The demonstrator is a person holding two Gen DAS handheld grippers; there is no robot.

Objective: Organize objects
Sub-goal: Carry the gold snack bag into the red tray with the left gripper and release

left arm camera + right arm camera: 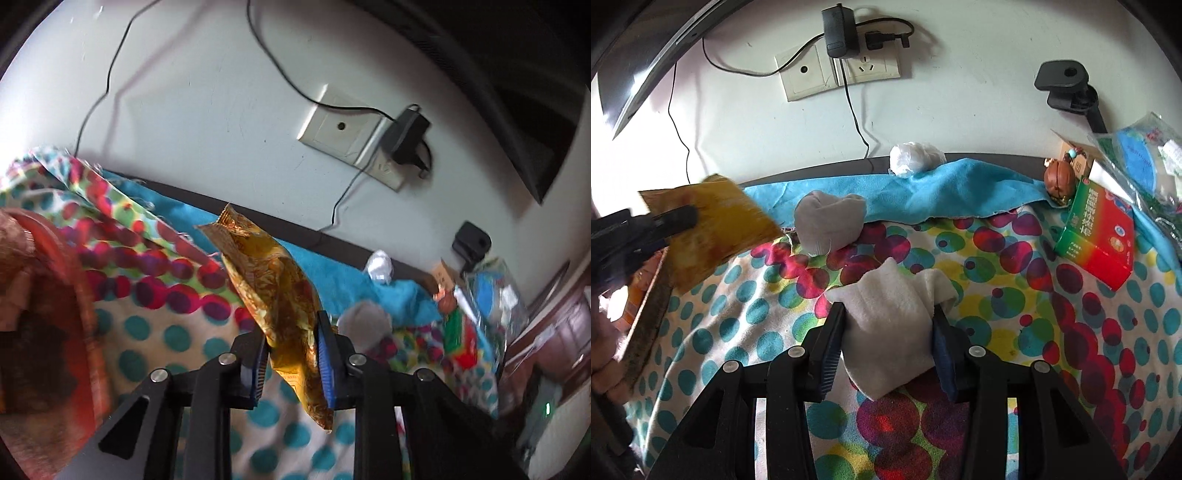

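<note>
Left wrist view: a yellow snack packet [275, 291] is pinched mid-frame by the left claw [291, 354], lifted off the dotted cloth [155, 332], presumably for sorting; a white sock [886, 325] is clamped by the right claw [886, 354].

— What is the yellow thing?
— A crinkled golden-yellow snack packet [275, 295] with red-orange print. It hangs lifted clear of the dotted cloth [1015, 325], tilted, its crimped top end up and to the left.
— And the pale bundle?
— A folded off-white cloth pouch [890, 325], soft and fuzzy, raised a little above the dotted cloth, one corner pointing down.
— What lies further back?
— A grey rolled sock [829, 221] at the edge of the blue towel [960, 192], and a white crumpled ball [912, 157] by the wall. At right a green-and-red box [1097, 240] lies tilted, beside a small brown round ornament [1059, 181].
</note>
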